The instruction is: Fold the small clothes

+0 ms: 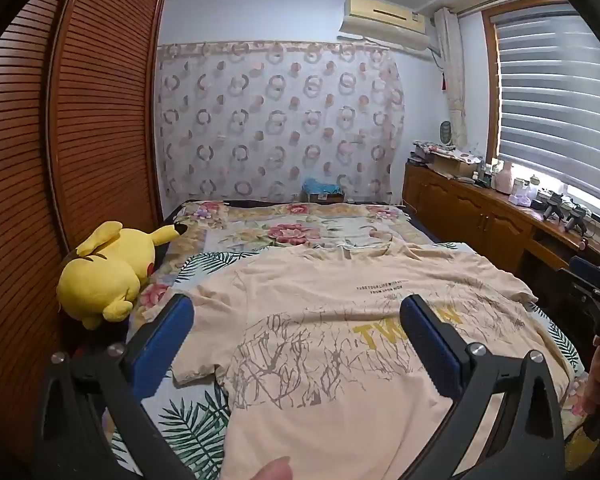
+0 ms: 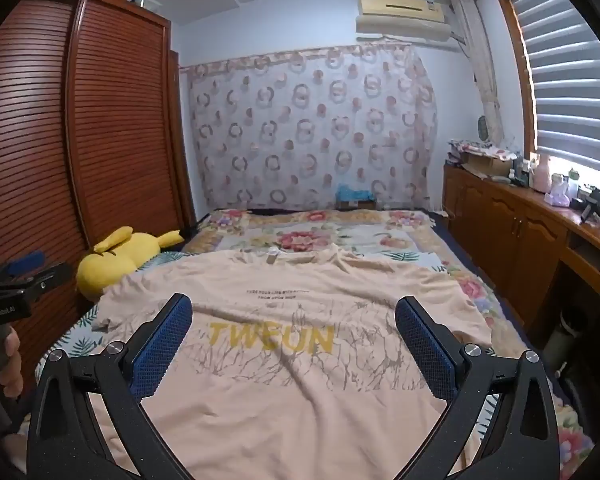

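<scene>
A cream T-shirt (image 1: 332, 344) with yellow letters and a grey branch print lies spread flat on the bed, its collar toward the far wall. My left gripper (image 1: 296, 308) hovers open over the shirt's left part, its blue pads wide apart with nothing between them. The same T-shirt (image 2: 300, 380) fills the lower half of the right wrist view. Over its middle my right gripper (image 2: 294, 306) hangs open and empty. The left gripper's body and a hand show at that view's left edge.
A yellow plush toy (image 1: 104, 272) lies at the bed's left edge beside the slatted wardrobe (image 1: 80, 120). The floral bedspread (image 1: 292, 224) runs back to a curtained wall. A wooden cabinet (image 2: 512, 224) with clutter on top lines the right side under the window blind.
</scene>
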The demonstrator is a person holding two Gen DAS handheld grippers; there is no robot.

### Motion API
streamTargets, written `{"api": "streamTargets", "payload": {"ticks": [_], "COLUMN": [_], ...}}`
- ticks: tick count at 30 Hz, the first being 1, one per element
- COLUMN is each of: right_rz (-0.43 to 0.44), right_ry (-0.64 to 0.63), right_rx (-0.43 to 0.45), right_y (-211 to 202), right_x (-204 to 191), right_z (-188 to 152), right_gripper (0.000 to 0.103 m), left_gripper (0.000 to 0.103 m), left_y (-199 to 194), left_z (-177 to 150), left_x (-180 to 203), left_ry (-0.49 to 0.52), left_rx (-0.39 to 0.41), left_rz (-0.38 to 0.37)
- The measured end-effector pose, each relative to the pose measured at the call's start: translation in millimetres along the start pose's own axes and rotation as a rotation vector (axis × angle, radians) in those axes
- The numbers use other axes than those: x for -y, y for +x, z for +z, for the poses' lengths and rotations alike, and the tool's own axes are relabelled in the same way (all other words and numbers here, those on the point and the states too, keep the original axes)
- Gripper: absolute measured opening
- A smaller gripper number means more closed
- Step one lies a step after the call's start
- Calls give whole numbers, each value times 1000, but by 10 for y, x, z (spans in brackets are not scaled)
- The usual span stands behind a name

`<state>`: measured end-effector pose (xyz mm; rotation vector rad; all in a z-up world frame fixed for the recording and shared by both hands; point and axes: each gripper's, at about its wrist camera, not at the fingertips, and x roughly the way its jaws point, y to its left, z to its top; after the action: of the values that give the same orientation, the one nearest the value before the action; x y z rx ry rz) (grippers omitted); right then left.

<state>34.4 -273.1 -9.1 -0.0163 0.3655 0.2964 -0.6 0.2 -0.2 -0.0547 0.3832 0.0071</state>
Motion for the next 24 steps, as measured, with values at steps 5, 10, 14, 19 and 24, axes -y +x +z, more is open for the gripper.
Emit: {"api": "streamTargets", "payload": {"ticks": [5,10,14,19,24], "right_rz": [8,7,8,8,9], "right_ry": [6,-2,-1,0,2], "right_rx": [-10,-6,-7,-7,-7], "right_y": [-2,-7,-7,-7,-4], "right_x": [1,-12,-8,-5,-8], "right_z": [7,4,3,1,1], "right_gripper": [103,103,103,103,103], "left_gripper": [103,103,103,103,103], "left_y": [15,31,14,3,-34], "left_z": [-3,-3,6,33,60], "left_x": [-3,-30,-7,-11,3], "left_ry": [-9,-4,1,1,5], "left_rx": [-19,-16,-15,-13,-11], "left_rz": [-5,-1,4,7,9]}}
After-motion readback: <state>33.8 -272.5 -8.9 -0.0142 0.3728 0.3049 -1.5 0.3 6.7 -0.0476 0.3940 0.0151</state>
